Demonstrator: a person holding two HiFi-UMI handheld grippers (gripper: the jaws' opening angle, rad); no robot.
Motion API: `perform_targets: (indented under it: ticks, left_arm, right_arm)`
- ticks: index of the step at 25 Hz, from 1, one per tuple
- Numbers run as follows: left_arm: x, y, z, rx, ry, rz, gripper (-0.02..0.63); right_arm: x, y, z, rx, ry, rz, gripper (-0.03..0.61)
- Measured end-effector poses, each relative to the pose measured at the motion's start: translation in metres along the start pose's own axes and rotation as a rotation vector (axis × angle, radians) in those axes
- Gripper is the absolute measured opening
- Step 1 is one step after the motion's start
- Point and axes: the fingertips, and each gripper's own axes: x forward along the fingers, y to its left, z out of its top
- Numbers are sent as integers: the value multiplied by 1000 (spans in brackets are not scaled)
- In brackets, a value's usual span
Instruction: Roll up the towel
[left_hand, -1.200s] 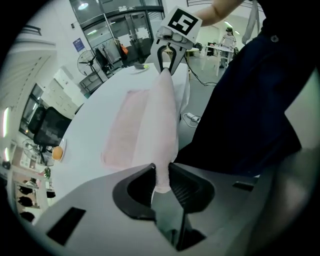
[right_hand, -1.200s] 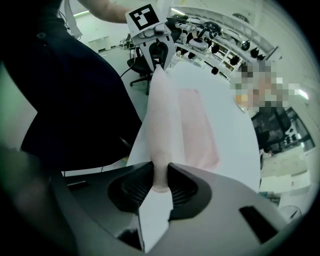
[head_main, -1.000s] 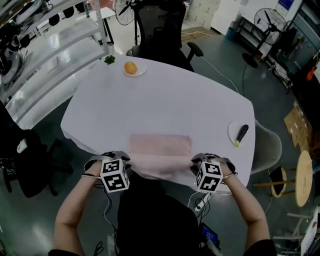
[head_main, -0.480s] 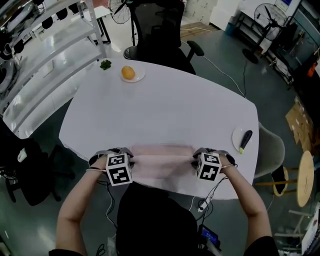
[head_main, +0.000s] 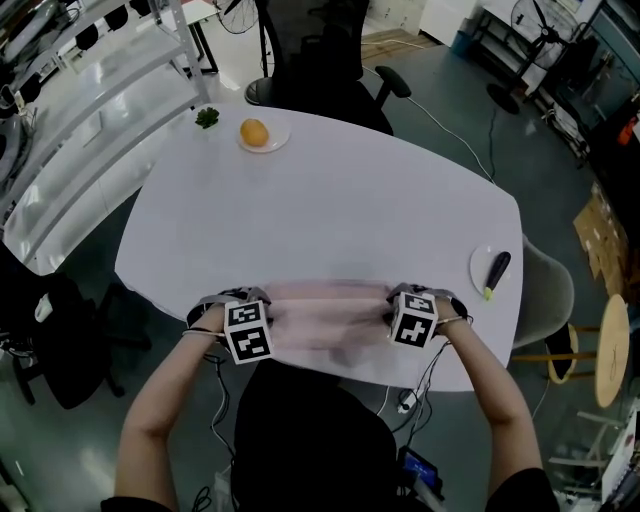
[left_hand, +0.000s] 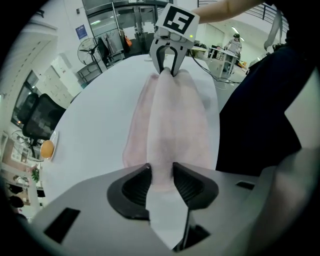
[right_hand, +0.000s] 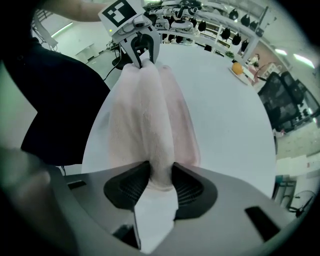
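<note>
A pale pink towel (head_main: 325, 312) lies across the near part of the white table (head_main: 330, 210), its near edge gathered into a raised fold running left to right. My left gripper (head_main: 264, 310) holds the fold's left end and my right gripper (head_main: 392, 308) its right end. In the left gripper view the towel fold (left_hand: 170, 115) runs from between my own jaws (left_hand: 161, 172) to the right gripper (left_hand: 167, 65). The right gripper view shows the same fold (right_hand: 145, 115) between its jaws (right_hand: 161, 172), reaching the left gripper (right_hand: 141, 56). Both pairs of jaws are opening, with the pads still against the cloth.
An orange on a small plate (head_main: 255, 132) and a green sprig (head_main: 207, 118) sit at the table's far left. A plate with a dark tool (head_main: 492, 272) is at the right edge. A black office chair (head_main: 320, 60) stands behind the table.
Both grippers moved away from me across the table and lower, carrying the towel's near edge over the rest. The towel now shows as a narrower band.
</note>
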Motion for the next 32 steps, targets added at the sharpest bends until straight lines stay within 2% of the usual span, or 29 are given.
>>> perform_targets:
  ticks: [4, 5, 7, 12, 20, 25, 30, 32]
  left_arm:
    - [-12, 7, -3, -24, -14, 51, 295]
    - [-17, 7, -3, -26, -16, 63, 306]
    - [-29, 7, -4, -18, -22, 88, 316]
    - [-51, -9, -1, 9, -40, 130, 319]
    - [-42, -54, 9, -20, -81, 123, 319]
    - [-20, -65, 2, -38, -49, 131, 316]
    - [-5, -56, -11, -38, -5, 220, 223]
    - [-1, -54, -11, -24, 9, 245, 213]
  right_arm:
    - [-14, -10, -2, 13, -36, -76, 257]
    - [-19, -13, -3, 19, -47, -95, 286]
    - [-31, -15, -6, 13, -69, -136, 304]
    - [-57, 1, -9, -34, -113, -197, 304]
    - [-46, 51, 2, -83, -159, -178, 304]
    - [-20, 73, 1, -98, -146, -164, 301]
    - [1, 68, -3, -63, -153, -227, 270]
    - [2, 63, -3, -41, -170, -268, 244]
